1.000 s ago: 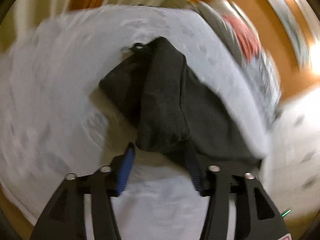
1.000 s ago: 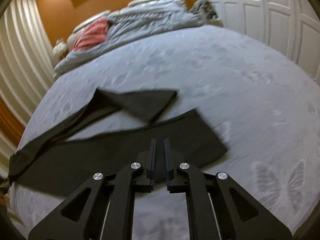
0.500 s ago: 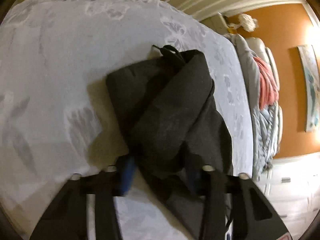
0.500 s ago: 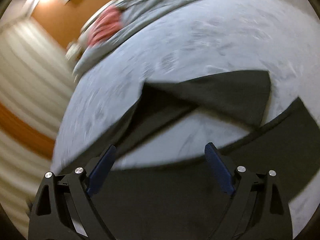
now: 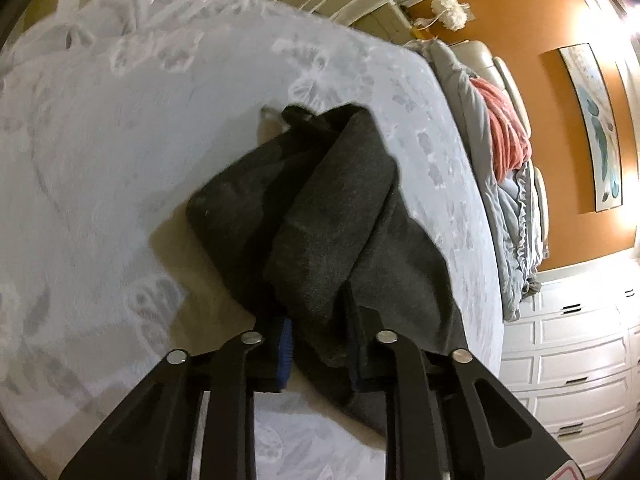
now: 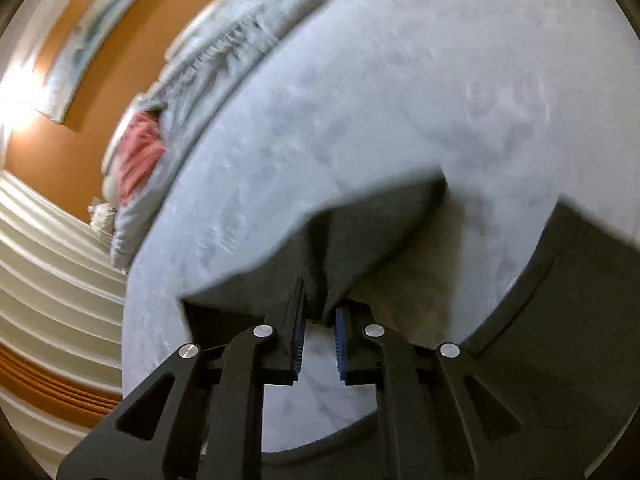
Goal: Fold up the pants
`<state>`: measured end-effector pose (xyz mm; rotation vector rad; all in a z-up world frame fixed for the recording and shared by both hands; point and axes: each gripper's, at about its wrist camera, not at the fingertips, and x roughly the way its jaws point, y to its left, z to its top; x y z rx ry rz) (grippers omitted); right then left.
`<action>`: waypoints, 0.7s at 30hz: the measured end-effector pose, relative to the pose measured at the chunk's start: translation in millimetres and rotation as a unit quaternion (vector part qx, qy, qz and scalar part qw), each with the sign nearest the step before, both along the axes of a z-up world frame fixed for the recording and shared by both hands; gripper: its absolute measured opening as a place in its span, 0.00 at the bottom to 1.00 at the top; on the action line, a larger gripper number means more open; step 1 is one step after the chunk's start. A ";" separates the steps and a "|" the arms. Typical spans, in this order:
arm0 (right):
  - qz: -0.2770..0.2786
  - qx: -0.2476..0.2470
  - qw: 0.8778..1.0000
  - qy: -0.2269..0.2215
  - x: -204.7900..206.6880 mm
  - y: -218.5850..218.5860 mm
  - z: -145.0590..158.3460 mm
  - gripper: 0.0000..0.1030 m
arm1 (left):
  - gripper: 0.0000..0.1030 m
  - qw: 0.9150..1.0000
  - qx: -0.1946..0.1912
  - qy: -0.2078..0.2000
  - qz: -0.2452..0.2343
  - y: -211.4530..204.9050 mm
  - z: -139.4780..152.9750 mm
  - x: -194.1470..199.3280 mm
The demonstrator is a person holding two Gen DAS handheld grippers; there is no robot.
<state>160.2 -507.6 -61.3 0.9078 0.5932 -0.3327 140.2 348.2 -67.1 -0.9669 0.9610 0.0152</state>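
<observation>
Dark grey pants (image 5: pixel 320 216) lie bunched on the pale grey bedspread (image 5: pixel 120 160). In the left wrist view my left gripper (image 5: pixel 320 332) has closed around a thick fold of the pants, with cloth filling the gap between its fingers. In the right wrist view my right gripper (image 6: pixel 320 312) has narrowed onto an edge of the pants (image 6: pixel 360 232), which sits between its blue pads (image 6: pixel 340 332). Another part of the pants (image 6: pixel 560 320) lies to the right of it.
A crumpled grey duvet (image 5: pixel 508 200) and a pink cloth (image 5: pixel 508 128) lie at the head of the bed. White drawers (image 5: pixel 580 360) stand beyond the bed's edge. An orange wall with a picture (image 5: pixel 600 128) is behind.
My left gripper has moved in and closed on the bunched pants. My right gripper opened wide, moved down to the pants' edge and has narrowed onto it.
</observation>
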 end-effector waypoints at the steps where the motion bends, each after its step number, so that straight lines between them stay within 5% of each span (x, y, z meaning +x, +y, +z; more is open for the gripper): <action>1: 0.002 -0.018 1.000 -0.015 -5.5 1.8 15.8 0.11 | 0.12 1.000 0.017 -0.011 -0.001 1.1 7.8 -2.1; 4: 0.015 -0.077 0.995 -0.066 -43.7 1.4 73.5 0.11 | 0.11 0.998 0.053 -0.032 -0.005 0.0 25.1 -2.6; 6: 0.015 -0.152 0.988 -0.033 -70.3 -2.8 89.7 0.11 | 0.11 0.997 0.066 -0.027 -0.001 0.5 25.4 -1.2; 8: 0.015 -0.165 0.986 0.014 -77.7 -19.0 72.1 0.12 | 0.11 0.998 0.065 -0.011 0.004 2.2 18.5 1.8; 12: 0.015 -0.086 0.990 0.108 -88.7 -57.1 -7.7 0.13 | 0.11 0.999 0.037 -0.010 0.020 11.4 14.8 -0.3; 14: 0.030 -0.105 0.987 0.122 -92.8 -54.7 -9.0 0.18 | 0.11 0.999 0.035 -0.021 0.023 12.6 19.6 -2.3; 17: 0.031 -0.128 0.987 0.096 -100.2 -46.8 16.5 0.29 | 0.11 0.999 0.023 -0.040 0.022 12.0 28.7 -3.6; 19: 0.016 -0.135 0.988 0.078 -112.9 -42.9 28.7 0.60 | 0.11 0.998 0.015 -0.048 0.024 10.8 33.7 -5.2; 21: -0.020 -0.149 0.985 0.085 -121.5 -33.5 40.7 0.72 | 0.11 0.999 0.010 -0.046 0.027 6.4 38.8 -11.3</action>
